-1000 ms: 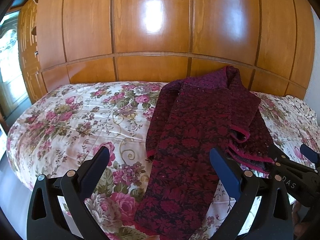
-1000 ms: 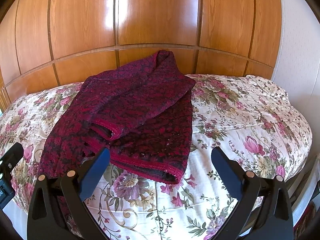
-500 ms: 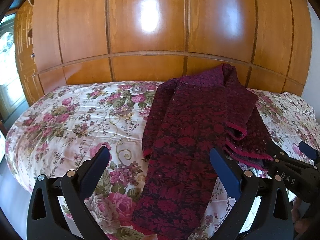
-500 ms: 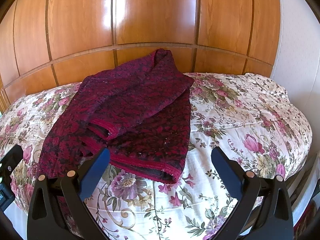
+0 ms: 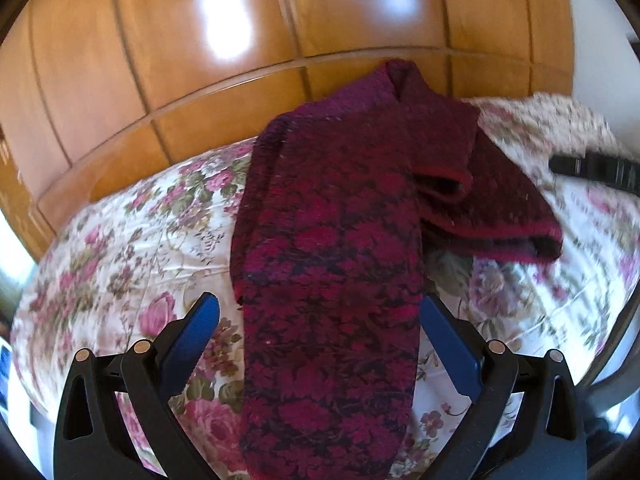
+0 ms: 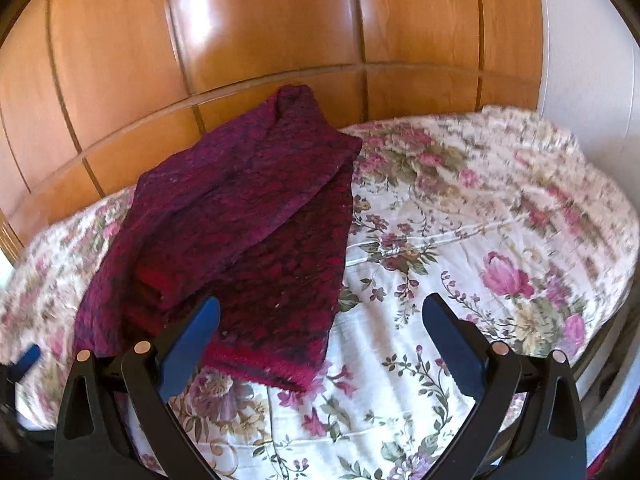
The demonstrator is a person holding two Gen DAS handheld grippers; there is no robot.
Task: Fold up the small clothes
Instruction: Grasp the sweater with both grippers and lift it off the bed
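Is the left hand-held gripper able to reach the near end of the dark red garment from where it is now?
Probably yes. The left hand-held gripper is open, and the dark red garment lies flat on the floral bedspread between its fingers, nothing in between.

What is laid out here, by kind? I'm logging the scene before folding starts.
Garments: 1, the maroon patterned garment, partly folded on the bed.
Bedspreads: 1, the floral bedspread.
Grippers: 2, the left gripper and the right gripper, both open and holding nothing.
Wooden panel walls: 1, the wooden panelling.
Total: 5.
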